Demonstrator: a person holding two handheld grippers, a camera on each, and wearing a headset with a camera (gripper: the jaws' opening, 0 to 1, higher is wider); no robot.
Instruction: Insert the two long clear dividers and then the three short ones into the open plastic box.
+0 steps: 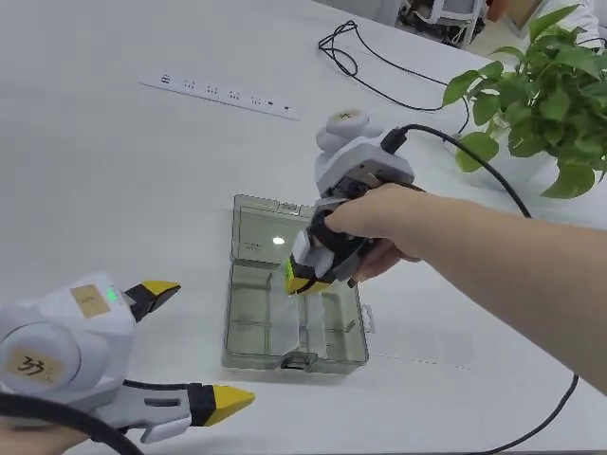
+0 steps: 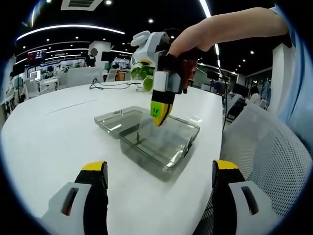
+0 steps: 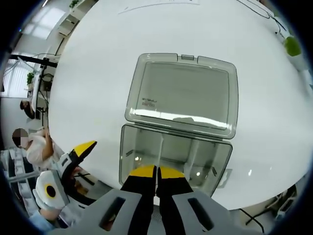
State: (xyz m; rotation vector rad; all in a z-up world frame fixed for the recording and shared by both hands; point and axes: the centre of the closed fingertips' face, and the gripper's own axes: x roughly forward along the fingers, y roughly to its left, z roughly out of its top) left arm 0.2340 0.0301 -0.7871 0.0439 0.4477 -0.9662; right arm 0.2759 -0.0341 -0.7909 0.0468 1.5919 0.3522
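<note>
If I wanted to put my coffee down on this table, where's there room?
Plenty: the bare table between the power strip and the box, running down its left side to the open left gripper. Also the tabletop in front of the box. Crowded: over the box, where the right gripper grips a clear divider, and by the plant and cables.

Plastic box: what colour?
The plastic box is transparent with a smoky grey tint, lid included. It shows best in the right gripper view.
</note>
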